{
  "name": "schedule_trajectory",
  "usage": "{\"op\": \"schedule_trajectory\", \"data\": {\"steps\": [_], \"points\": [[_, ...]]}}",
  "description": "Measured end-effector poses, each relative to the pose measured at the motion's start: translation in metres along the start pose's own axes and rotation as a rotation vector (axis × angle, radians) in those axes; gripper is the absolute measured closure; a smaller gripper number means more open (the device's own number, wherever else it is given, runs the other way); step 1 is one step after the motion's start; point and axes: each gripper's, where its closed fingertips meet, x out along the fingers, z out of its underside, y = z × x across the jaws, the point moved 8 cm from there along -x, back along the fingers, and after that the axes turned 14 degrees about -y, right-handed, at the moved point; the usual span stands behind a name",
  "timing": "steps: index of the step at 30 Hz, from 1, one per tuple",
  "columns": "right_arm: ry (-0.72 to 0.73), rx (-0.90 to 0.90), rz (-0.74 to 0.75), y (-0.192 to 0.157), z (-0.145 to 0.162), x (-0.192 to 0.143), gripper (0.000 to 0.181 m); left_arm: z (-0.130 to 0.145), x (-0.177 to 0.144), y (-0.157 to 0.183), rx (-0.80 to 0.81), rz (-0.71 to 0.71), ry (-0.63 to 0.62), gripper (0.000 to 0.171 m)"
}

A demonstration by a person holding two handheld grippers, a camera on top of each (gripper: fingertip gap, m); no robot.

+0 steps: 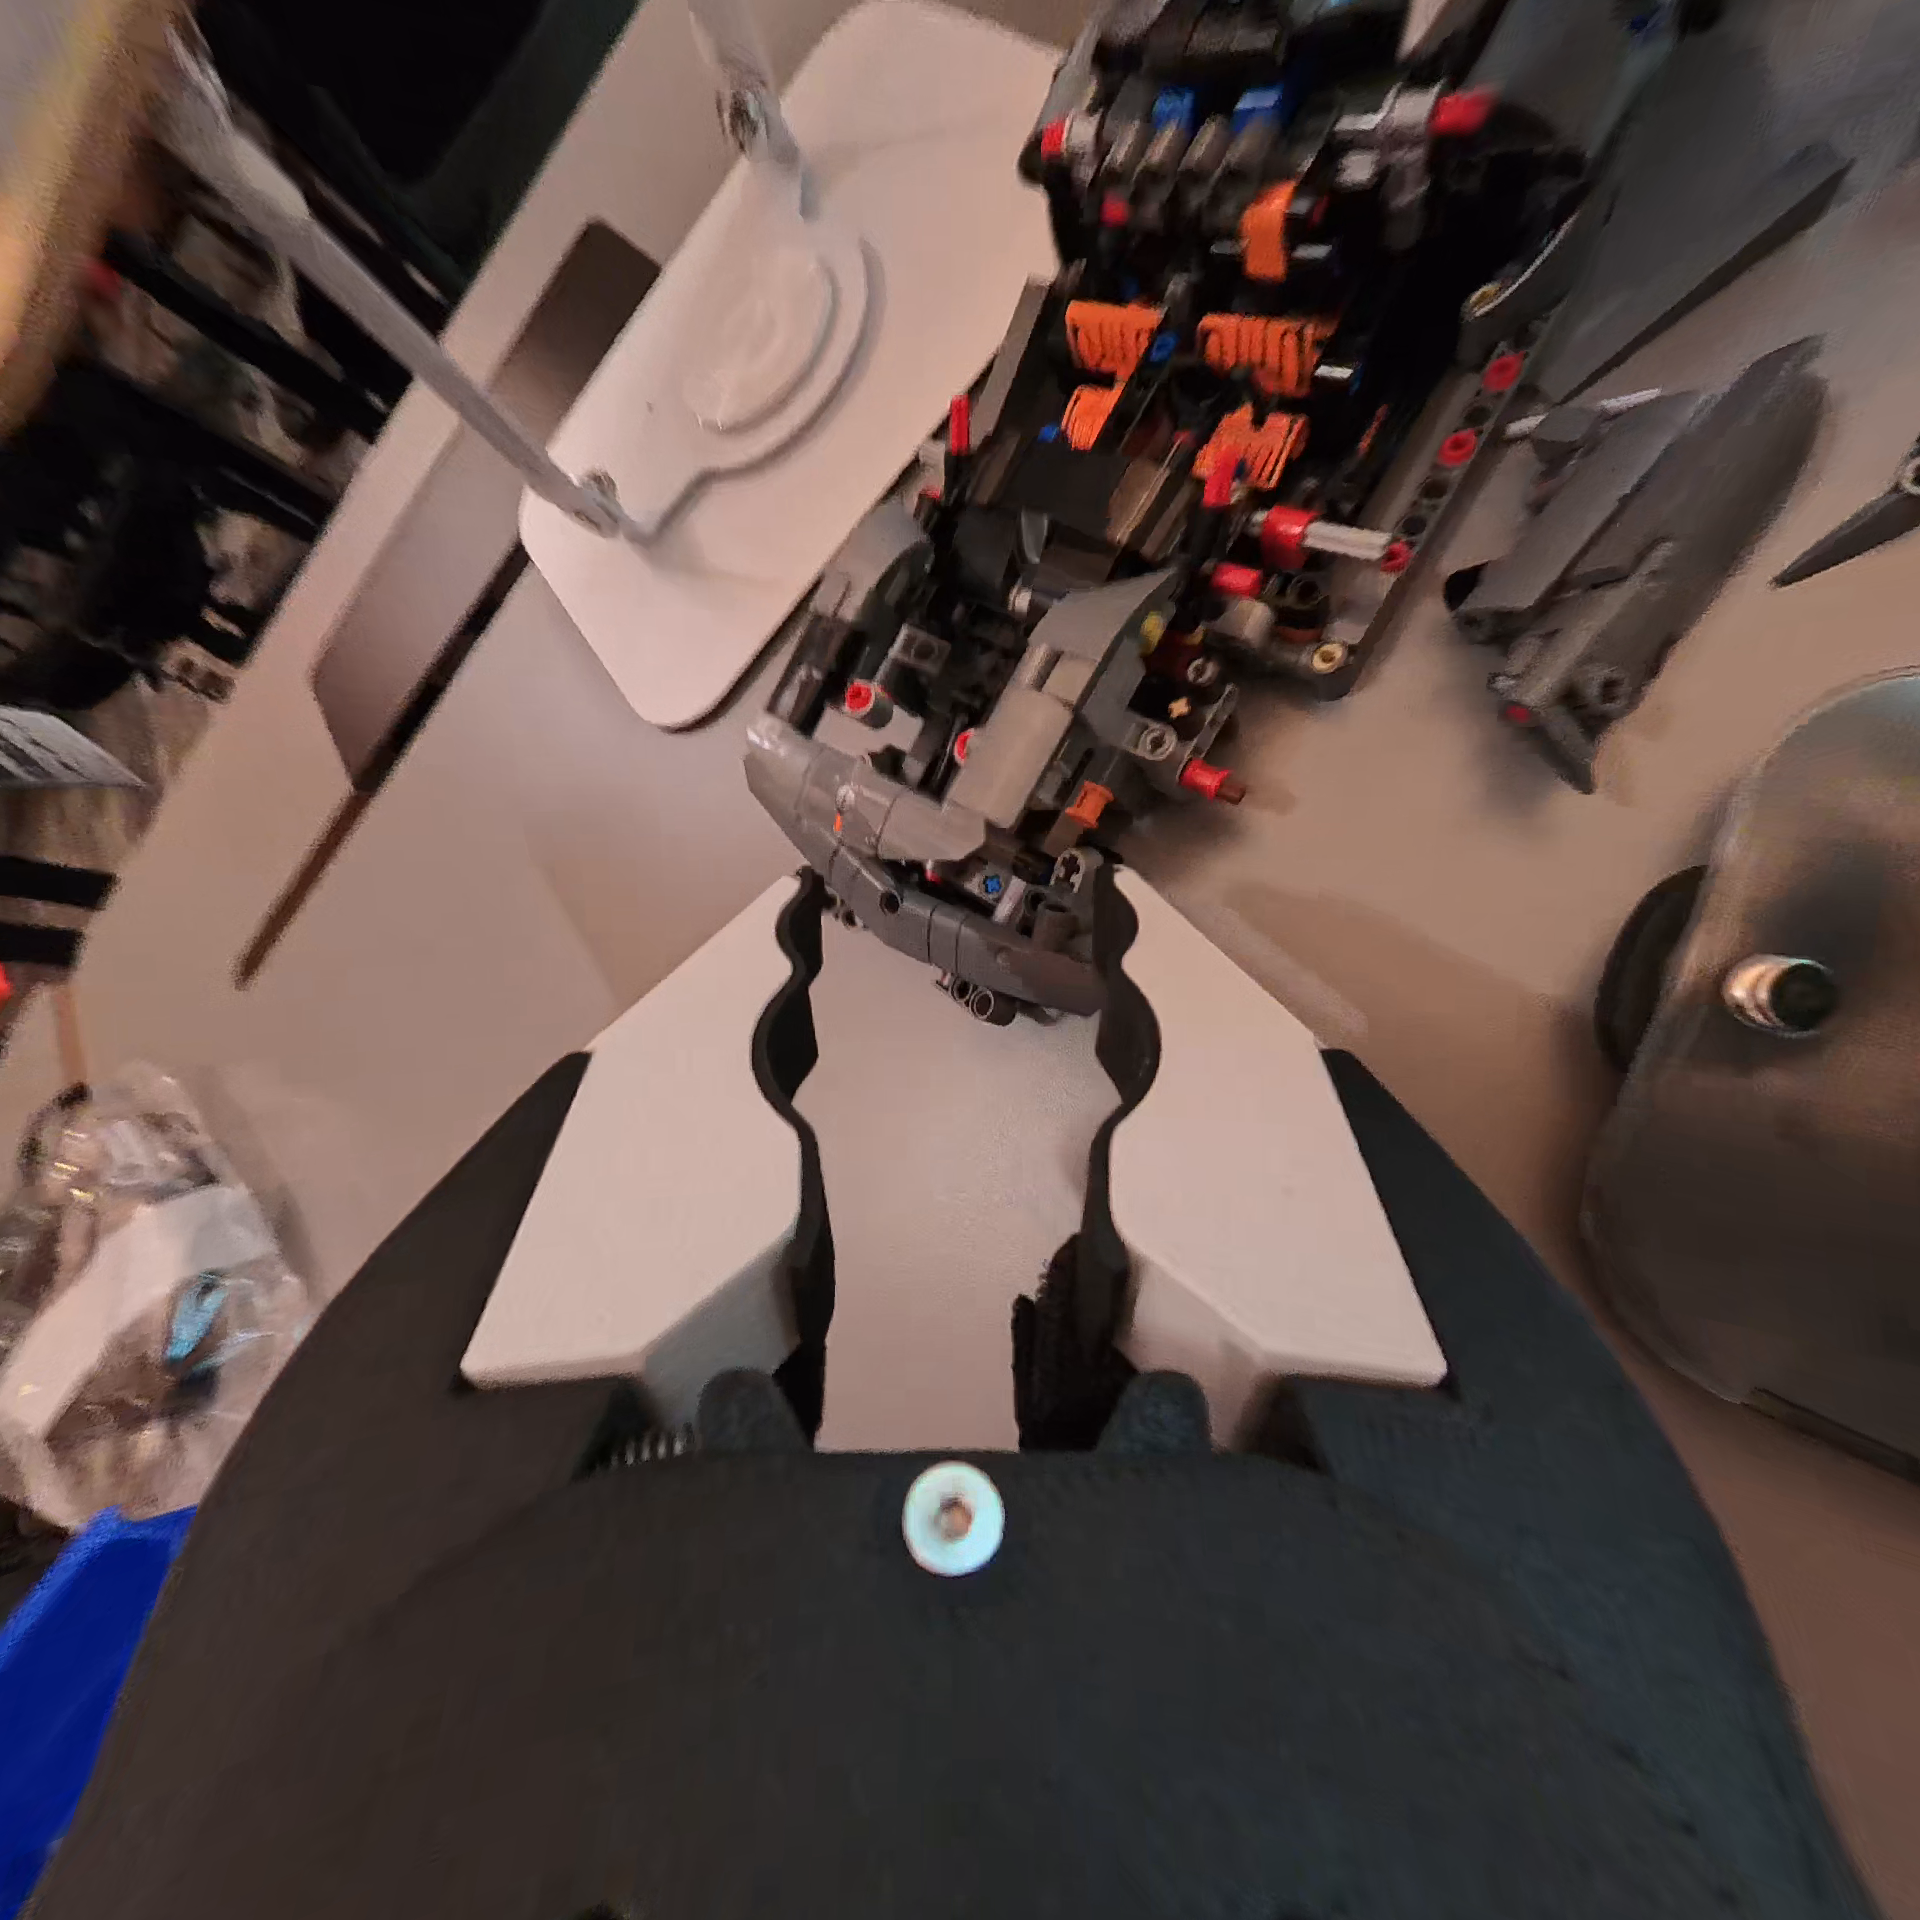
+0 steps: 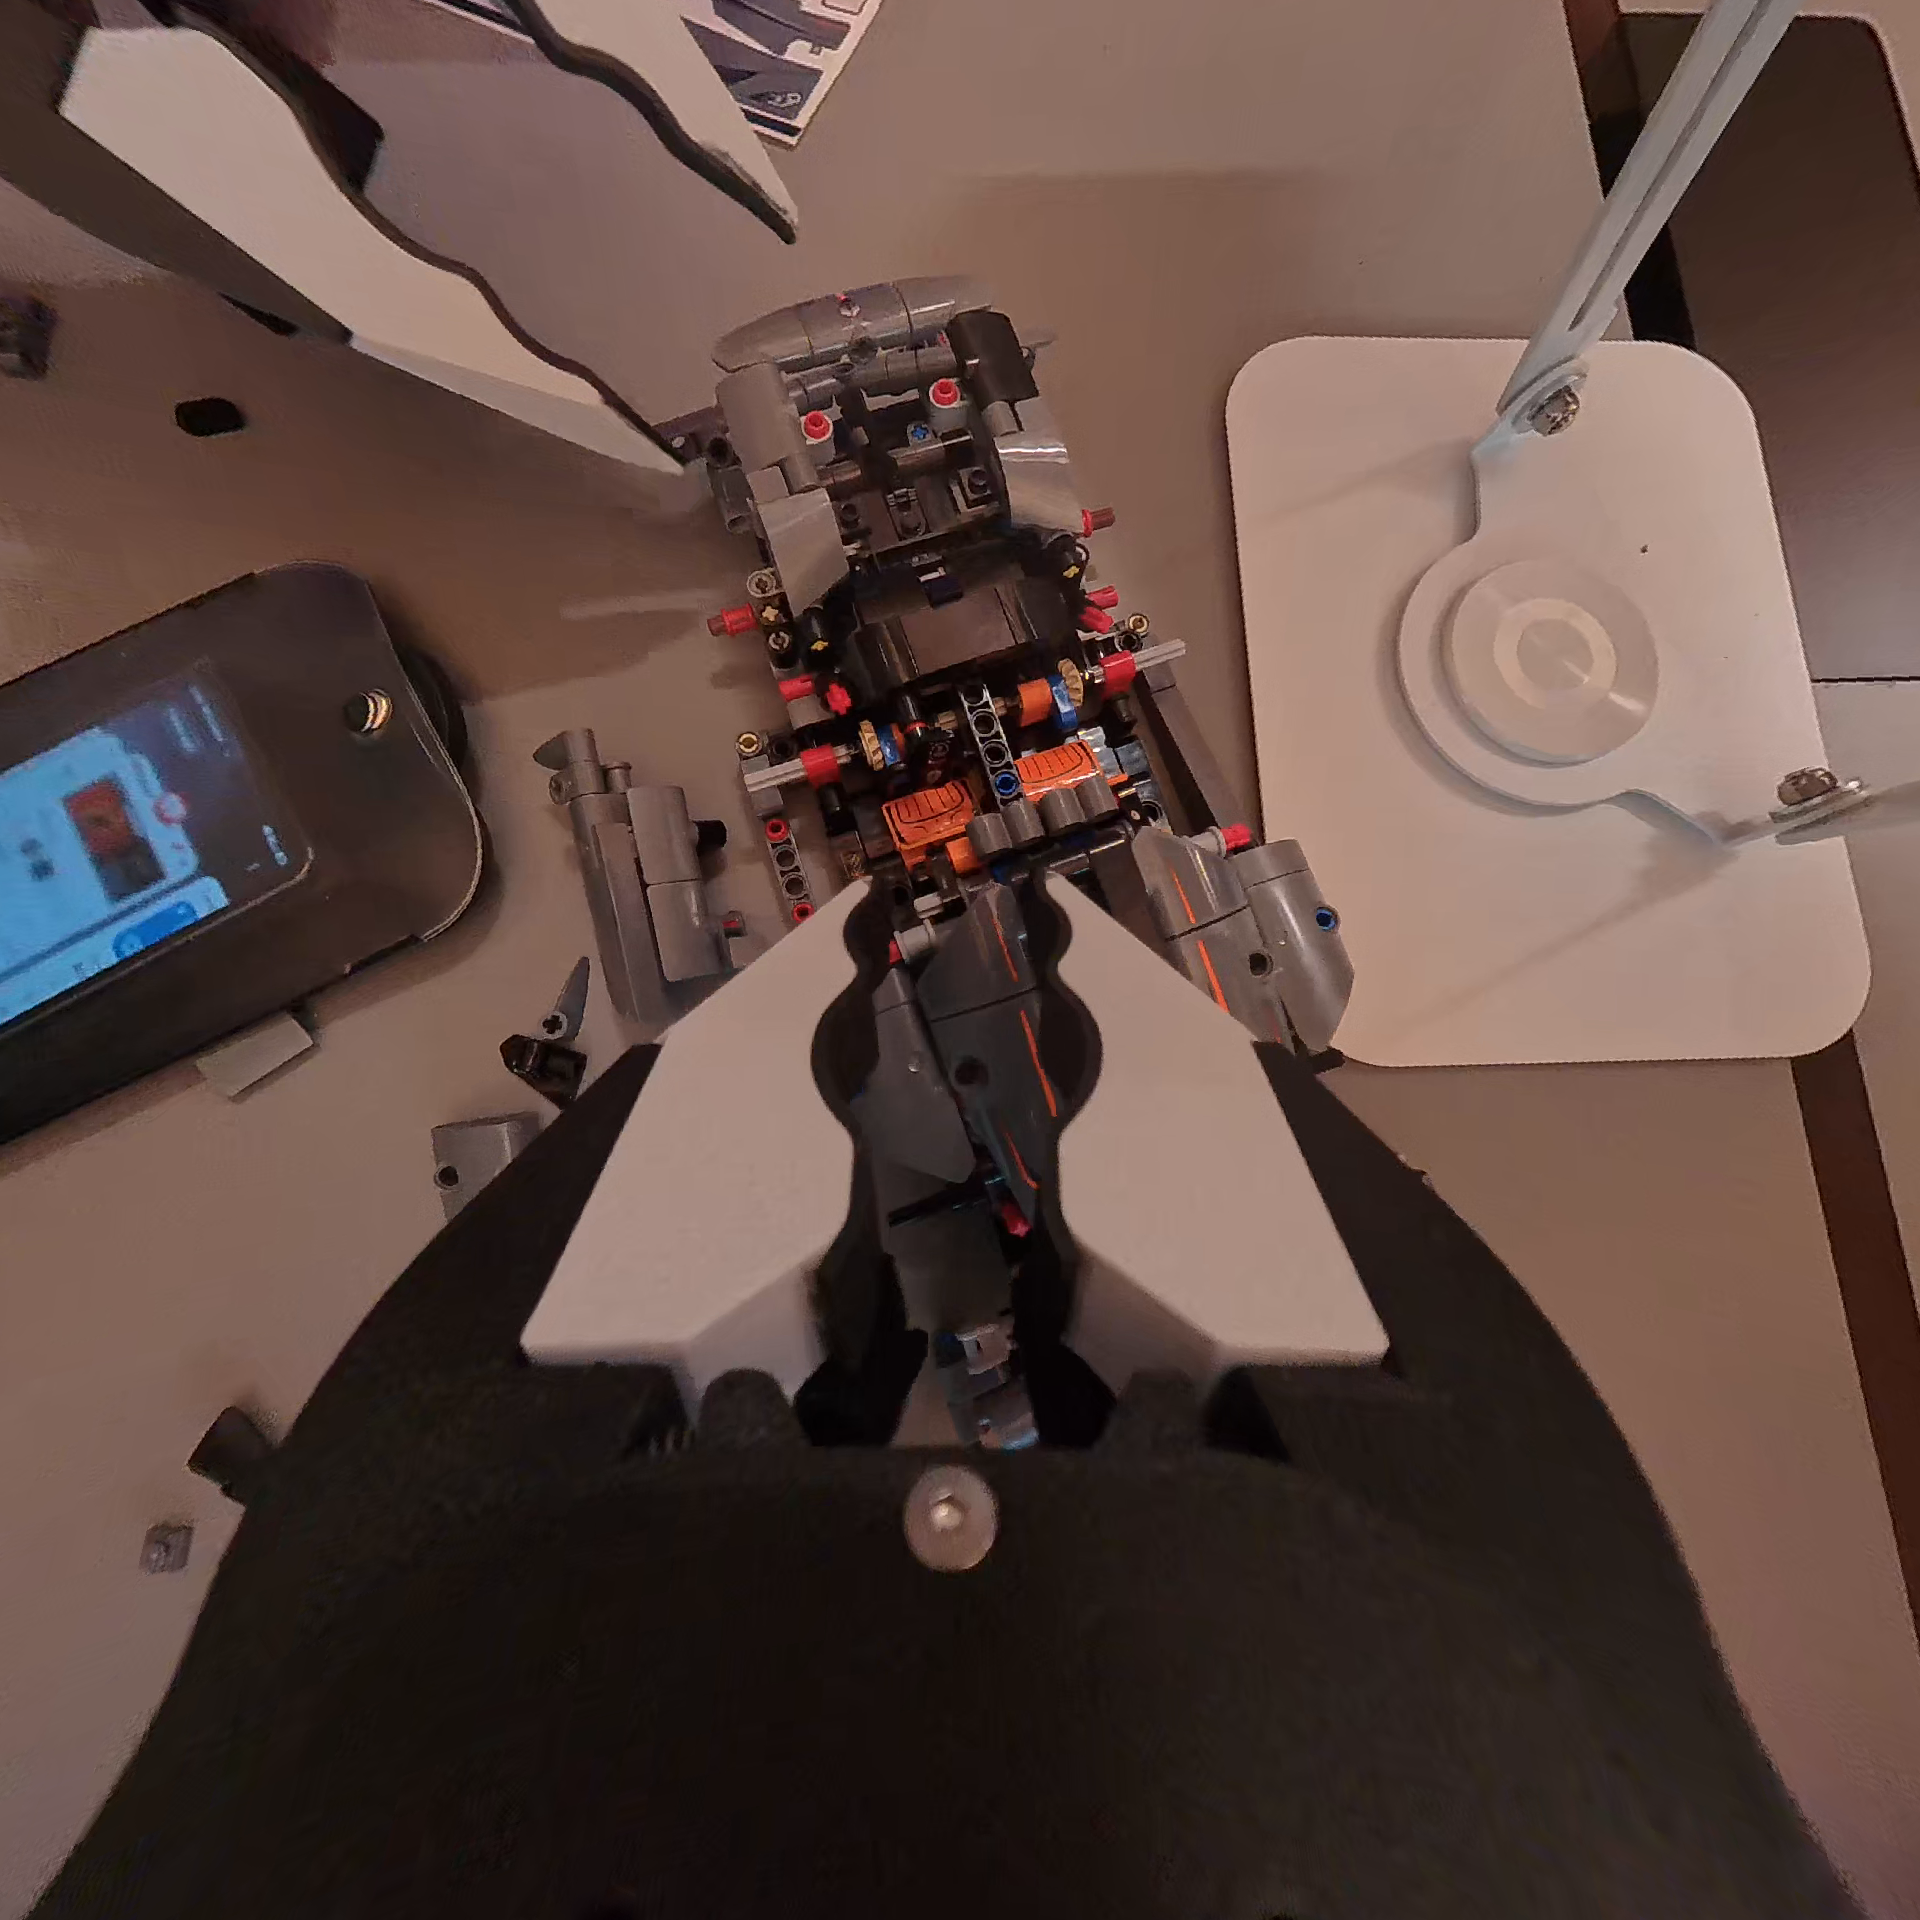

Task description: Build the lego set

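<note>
Your left tongs [image 1: 951, 914] are standing apart, their tips flanking the grey nose of the lego car chassis [image 1: 1174, 499] without clearly pressing on it; from the right wrist view one left finger is sitting just beside the chassis front corner, though contact cannot be told. Your right tongs [image 2: 956, 904] are clamping a dark grey body panel assembly with orange striping [image 2: 977, 1049], holding it lengthwise between the fingers with its front end reaching the orange-seated rear of the chassis [image 2: 925, 644]. The chassis is lying in the middle of the tabletop [image 2: 1039, 187], and room around it is tight: the white stand base [image 2: 1538, 436] is sitting just beside it on one flank, with a metal strut [image 2: 1621, 208] rising over the tabletop's dark edge. On the other flank a grey side panel piece [image 2: 644, 883] is lying close to the chassis, a phone in a mount [image 2: 208, 821] is sitting farther out, and small loose parts, among them a black clip piece [image 2: 545, 1055] and a grey curved piece [image 2: 478, 1143], are scattered near your right tongs. A second grey panel with an orange line [image 2: 1247, 925] is resting against the rear corner by the stand base. The chassis is looking densely built: black and grey beams, red pins, blue connectors, orange seats.
</note>
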Motion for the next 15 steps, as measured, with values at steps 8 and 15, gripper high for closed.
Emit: {"op": "schedule_trajectory", "data": {"steps": [8, 15], "points": [[0.009, 0.029, 0.041, 0.004, 0.001, -0.004, 0.158, -0.014, -0.006, -0.009, 0.085, 0.013, 0.017, 0.095], [0.006, 0.05, 0.05, 0.007, 0.002, -0.004, 0.159, -0.038, 0.014, -0.017, 0.189, 0.163, -0.01, 0.064]]}}
